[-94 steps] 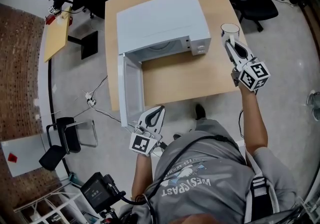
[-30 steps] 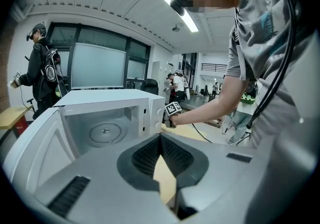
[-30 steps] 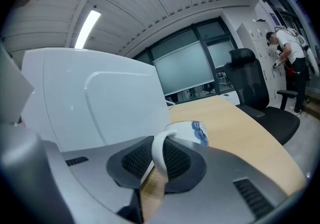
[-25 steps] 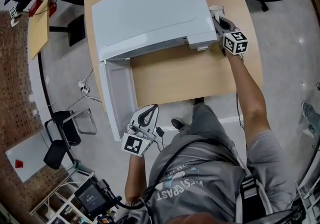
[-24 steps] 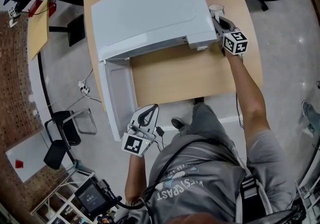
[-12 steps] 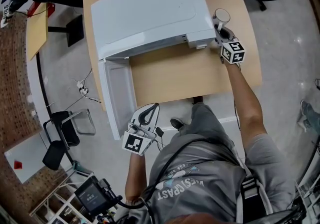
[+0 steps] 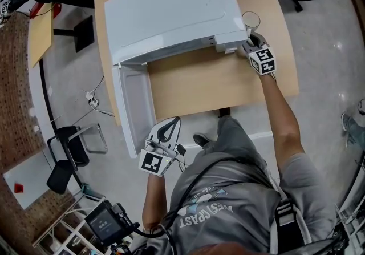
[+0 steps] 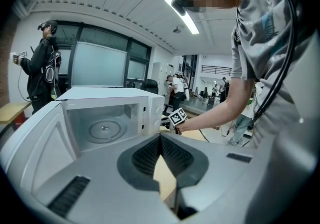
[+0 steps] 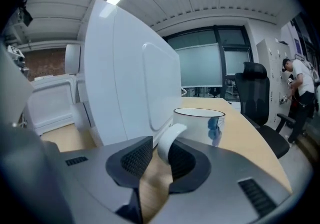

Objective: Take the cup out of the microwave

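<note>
Jaws of the right gripper were clenched on the white handle of the cup. Jaws of the left gripper were pressed together with nothing between them. Cup was found outside the microwave, just beside its right side wall and near its front corner, over the table. Its base was hidden, so contact with the table could not be confirmed. Microwave cavity was seen empty, turntable bare, door swung fully open. Removal was judged done. Judged as left: cup to be released, perhaps door to be shut. Against the earliest frame, cup had been held well clear of the microwave's front right corner and was since brought in close to the right wall. Against a second earlier, cup was shifted slightly forward along that wall, with the grip unchanged. Left gripper was kept at the free end of the microwave's door throughout.
</note>
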### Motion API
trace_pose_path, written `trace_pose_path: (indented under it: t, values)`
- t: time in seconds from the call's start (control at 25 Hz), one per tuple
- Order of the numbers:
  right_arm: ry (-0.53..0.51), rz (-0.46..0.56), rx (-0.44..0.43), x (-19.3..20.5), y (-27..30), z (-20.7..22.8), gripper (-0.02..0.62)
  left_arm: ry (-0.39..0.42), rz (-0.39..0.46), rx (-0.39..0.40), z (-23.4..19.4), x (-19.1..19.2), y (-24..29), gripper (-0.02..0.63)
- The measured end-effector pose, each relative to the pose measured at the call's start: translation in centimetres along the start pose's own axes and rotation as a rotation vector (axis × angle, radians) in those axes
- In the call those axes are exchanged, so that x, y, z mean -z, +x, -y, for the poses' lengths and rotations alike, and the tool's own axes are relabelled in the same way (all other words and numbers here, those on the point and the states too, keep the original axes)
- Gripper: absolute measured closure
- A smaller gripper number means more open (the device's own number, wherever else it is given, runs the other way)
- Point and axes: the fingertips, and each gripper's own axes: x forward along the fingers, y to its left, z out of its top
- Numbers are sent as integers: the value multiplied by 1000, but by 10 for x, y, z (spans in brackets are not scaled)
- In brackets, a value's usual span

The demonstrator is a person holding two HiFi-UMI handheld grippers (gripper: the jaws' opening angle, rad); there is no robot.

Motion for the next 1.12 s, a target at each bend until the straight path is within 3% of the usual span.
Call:
trace_pose_path:
  t: [0.12,0.24,0.56,0.88,1.12]
  values:
    - [-81,-47,48,5,-1,-3,529,-18,31,-7,0,-1,0,563]
    - [-147,-77,90,8,-2,-8,529,-18,10,-7,1,2,-1,563]
    - [-249,-127,184,31,-16,-3,529,-24,34,-13,4,2,-3,563]
    - [-241,-139,191,36,-27,3,529,-7,5,-1,13,7,-4,563]
    - [-170,-128,228,43,-36,11,529,-8,18,1,19,8,-8,563]
